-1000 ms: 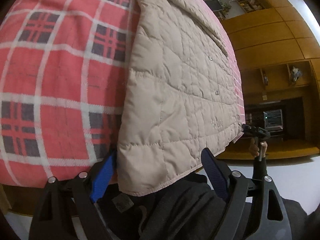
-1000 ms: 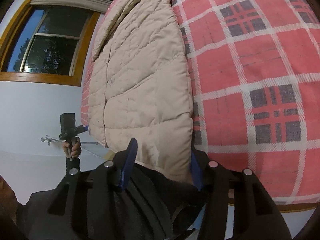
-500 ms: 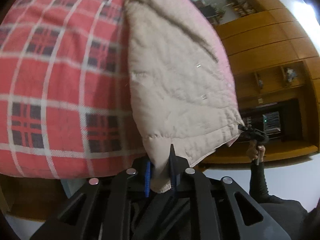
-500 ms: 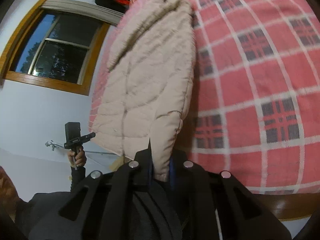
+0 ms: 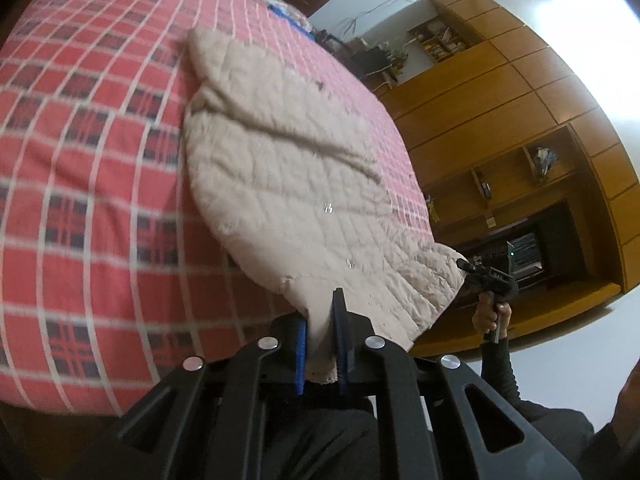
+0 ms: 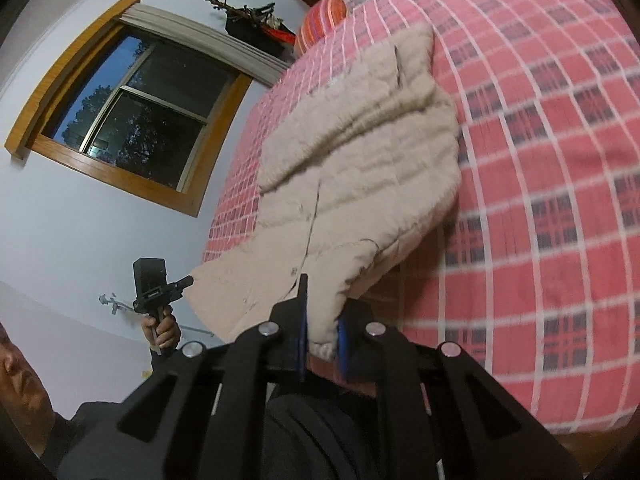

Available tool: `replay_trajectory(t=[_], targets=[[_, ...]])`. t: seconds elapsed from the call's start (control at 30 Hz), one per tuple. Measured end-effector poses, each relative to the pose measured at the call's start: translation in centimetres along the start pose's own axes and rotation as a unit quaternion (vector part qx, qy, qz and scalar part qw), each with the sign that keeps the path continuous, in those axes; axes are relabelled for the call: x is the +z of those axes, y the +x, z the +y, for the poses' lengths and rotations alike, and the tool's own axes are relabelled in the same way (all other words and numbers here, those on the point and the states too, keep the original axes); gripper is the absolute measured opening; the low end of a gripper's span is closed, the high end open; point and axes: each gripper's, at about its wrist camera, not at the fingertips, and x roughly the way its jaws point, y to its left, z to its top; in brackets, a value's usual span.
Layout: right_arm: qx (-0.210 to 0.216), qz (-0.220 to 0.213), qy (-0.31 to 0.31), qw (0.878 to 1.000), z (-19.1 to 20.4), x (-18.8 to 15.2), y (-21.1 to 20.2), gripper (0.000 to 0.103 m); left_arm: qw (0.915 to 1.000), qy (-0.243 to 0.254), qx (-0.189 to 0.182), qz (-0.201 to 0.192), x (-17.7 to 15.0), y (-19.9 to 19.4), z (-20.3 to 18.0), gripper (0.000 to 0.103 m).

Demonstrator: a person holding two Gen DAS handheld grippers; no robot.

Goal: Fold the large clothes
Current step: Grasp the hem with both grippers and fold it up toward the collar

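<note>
The beige quilted jacket (image 5: 288, 184) lies on the red plaid blanket (image 5: 80, 200) that covers the bed, with its near hem raised off the surface. The left gripper (image 5: 320, 320) is clamped on one hem corner, fabric pinched between its blue pads (image 5: 300, 344). The right gripper (image 6: 322, 320) is clamped on the opposite hem corner of the jacket (image 6: 360, 168) in the same manner. The collar end rests on the blanket (image 6: 540, 200), away from both grippers.
</note>
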Motion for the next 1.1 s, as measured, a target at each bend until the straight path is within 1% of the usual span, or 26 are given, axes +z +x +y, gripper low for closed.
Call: replay_trajectory(t=[0.17, 0.3, 0.53, 0.63, 0.8, 0.87, 1.0, 1.07, 1.1], targets=[[-0.008, -0.014, -0.006, 1.0, 0.6, 3.0, 0.3, 0.01, 0.9999, -0.009, 0.002, -0.013, 3.7, 0.0, 0.5, 0.011], [-0.015, -0.021, -0.006, 1.0, 0.6, 5.2, 0.8, 0.01, 0.9998, -0.014, 0.005, -0.015, 6.6, 0.3, 1.0, 0.011], [-0.042, -0.021, 0.001, 0.999, -0.1, 12.0, 3.8, 0.01, 0.9992, -0.038, 0.005, -0.015, 12.2, 1.5, 2.6, 0.011], [-0.061, -0.015, 0.006, 0.998, -0.9, 14.7, 5.6, 0.01, 0.9983, -0.056, 0.01, -0.008, 14.9, 3.0, 4.1, 0.011], [-0.09, -0.004, 0.039, 0.995, -4.4, 19.4, 9.3, 0.01, 0.996, -0.084, 0.03, 0.005, 19.7, 5.9, 6.8, 0.011], [-0.096, 0.0, 0.053, 0.994, -5.9, 20.9, 10.7, 0.01, 0.9947, -0.094, 0.039, 0.012, 21.7, 7.2, 8.0, 0.011], [-0.109, 0.008, 0.077, 0.991, -8.6, 23.3, 12.9, 0.014, 0.992, -0.112, 0.05, 0.03, 24.4, 9.6, 10.1, 0.014], [-0.107, 0.011, 0.092, 0.99, -9.9, 24.4, 13.6, 0.021, 0.9897, -0.127, 0.052, 0.041, 25.5, 10.9, 11.5, 0.019], [-0.1, 0.012, 0.102, 0.99, -10.4, 24.8, 13.8, 0.025, 0.9888, -0.133, 0.048, 0.045, 25.8, 11.3, 11.9, 0.023]])
